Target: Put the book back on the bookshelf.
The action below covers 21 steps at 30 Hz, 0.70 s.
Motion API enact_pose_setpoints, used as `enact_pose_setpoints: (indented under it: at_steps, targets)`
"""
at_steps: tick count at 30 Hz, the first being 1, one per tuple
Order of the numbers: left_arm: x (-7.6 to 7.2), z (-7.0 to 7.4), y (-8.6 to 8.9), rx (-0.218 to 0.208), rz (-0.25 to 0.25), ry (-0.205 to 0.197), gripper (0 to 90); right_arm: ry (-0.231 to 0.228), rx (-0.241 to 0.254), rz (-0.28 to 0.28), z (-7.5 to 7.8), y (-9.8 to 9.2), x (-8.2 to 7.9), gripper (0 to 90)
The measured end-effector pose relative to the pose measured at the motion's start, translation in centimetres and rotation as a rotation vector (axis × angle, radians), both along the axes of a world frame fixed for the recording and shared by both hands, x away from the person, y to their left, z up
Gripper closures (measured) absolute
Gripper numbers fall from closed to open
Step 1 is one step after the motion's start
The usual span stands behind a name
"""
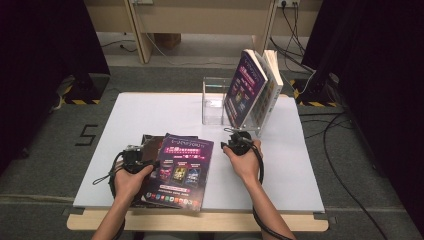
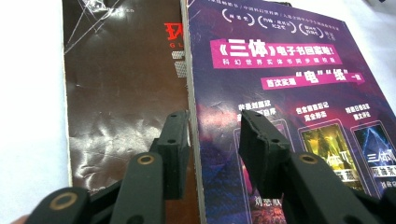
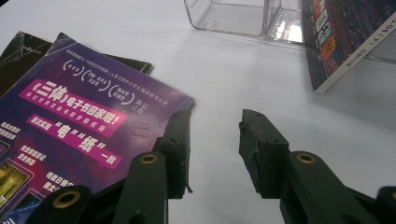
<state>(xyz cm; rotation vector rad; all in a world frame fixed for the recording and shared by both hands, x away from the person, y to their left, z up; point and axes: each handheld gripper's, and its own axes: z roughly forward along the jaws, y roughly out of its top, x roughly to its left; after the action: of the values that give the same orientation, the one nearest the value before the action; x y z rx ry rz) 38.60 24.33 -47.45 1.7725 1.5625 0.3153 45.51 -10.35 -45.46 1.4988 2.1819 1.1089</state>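
Magazine (image 1: 182,170) lay on second magazine (image 1: 150,145) at table (image 1: 300,170) front-left. Clear stand (image 1: 216,100) stood at back, books (image 1: 252,87) leaning at its right. Left gripper (image 1: 131,159) over magazines' left edge; right gripper (image 1: 239,142) before stand.

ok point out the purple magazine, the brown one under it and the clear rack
purple magazine (image 1: 182,170), high view, middle of its cover
brown magazine (image 2: 121,93), left gripper view, bare cover
clear rack (image 1: 214,95), high view, empty left compartment wall

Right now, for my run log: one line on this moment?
left hand-held gripper: open, astride purple magazine edge | right hand-held gripper: open, empty
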Motion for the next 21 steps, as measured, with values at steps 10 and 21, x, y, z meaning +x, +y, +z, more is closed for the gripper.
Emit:
enact_pose_setpoints:
  at_steps: [10, 21]
  targets:
    - [-0.1, 0.1, 0.4, 0.024, 0.018, -0.02, 77.9, 0.006, -0.002, 0.003, 0.0, 0.2, -0.1, 65.0]
    - [0.2, -0.7, 1.0, 0.071, 0.028, 0.01, 89.2, 0.032, -0.017, 0.011, -0.2, 0.5, 0.2, 69.5]
